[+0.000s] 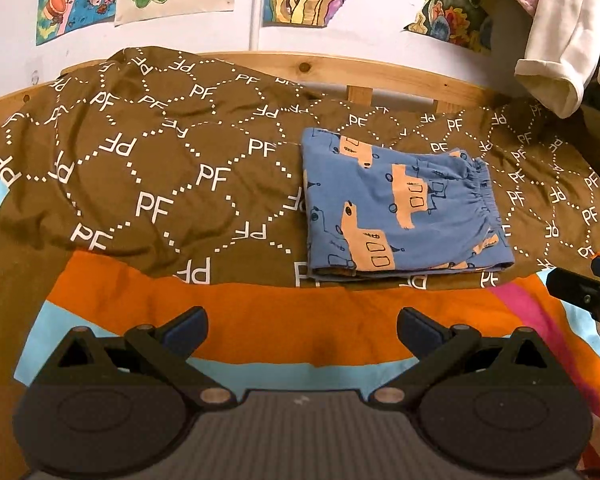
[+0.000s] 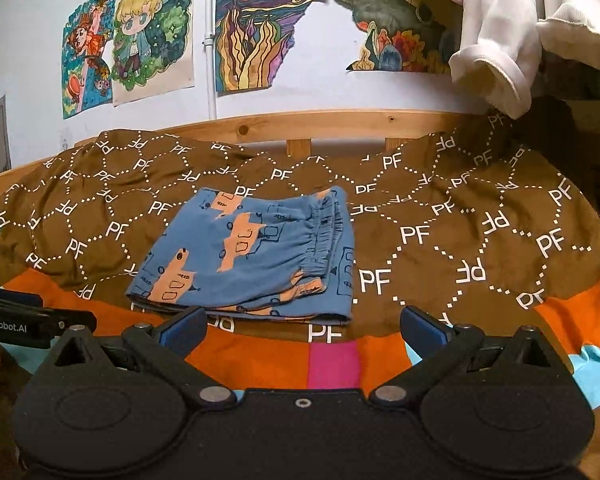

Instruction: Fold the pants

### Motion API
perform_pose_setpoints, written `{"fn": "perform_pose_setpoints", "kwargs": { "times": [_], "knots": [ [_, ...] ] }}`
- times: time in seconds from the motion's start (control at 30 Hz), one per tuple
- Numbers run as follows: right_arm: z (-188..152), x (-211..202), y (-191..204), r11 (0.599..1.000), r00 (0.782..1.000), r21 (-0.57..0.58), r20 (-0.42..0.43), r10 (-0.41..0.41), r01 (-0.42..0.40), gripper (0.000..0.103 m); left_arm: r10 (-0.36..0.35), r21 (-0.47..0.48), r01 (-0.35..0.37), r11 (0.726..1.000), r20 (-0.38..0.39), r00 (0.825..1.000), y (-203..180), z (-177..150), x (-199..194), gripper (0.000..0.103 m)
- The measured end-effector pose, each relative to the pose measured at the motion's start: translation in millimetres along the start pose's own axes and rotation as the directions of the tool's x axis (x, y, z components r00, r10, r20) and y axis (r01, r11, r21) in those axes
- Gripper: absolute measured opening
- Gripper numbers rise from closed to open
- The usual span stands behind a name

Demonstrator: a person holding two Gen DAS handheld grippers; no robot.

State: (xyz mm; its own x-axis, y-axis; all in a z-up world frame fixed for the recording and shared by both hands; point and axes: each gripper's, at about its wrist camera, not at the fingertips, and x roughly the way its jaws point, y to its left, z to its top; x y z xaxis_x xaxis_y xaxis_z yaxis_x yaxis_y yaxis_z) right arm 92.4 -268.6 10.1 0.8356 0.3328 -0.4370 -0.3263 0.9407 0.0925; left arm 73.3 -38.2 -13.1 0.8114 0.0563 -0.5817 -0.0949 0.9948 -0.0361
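Pants (image 1: 404,208) lie folded into a compact rectangle on the brown quilt (image 1: 148,168) on the bed, waistband stacked on the right side. Left tongs (image 1: 302,326) wide open, empty, pulled back over the orange sheet (image 1: 284,320). Right tongs (image 2: 304,326) also wide open, empty, just short of the pants' near edge. Folding looks done; maybe a final tidy left.

The right gripper (image 1: 592,296) shows only as a black part at the left view's right edge — its jaws cut off. The pants (image 2: 252,256) hide their lower layers under the fold. Top drawings (image 2: 260,24) and the white garment (image 2: 500,40) run off frame — the quilt (image 2: 460,240) covers the far rail's lower part
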Motion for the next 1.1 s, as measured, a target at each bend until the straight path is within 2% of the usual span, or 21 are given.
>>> {"fn": "perform_pose_setpoints", "kwargs": {
  "times": [1.1],
  "knots": [
    [-0.7, 0.3, 1.0, 1.000, 1.000, 0.001, -0.007, 0.003, -0.003, 0.102, -0.008, -0.002, 0.008, 1.000, -0.022, 1.000, 0.8, -1.8, 0.6, 0.103]
  ]
}}
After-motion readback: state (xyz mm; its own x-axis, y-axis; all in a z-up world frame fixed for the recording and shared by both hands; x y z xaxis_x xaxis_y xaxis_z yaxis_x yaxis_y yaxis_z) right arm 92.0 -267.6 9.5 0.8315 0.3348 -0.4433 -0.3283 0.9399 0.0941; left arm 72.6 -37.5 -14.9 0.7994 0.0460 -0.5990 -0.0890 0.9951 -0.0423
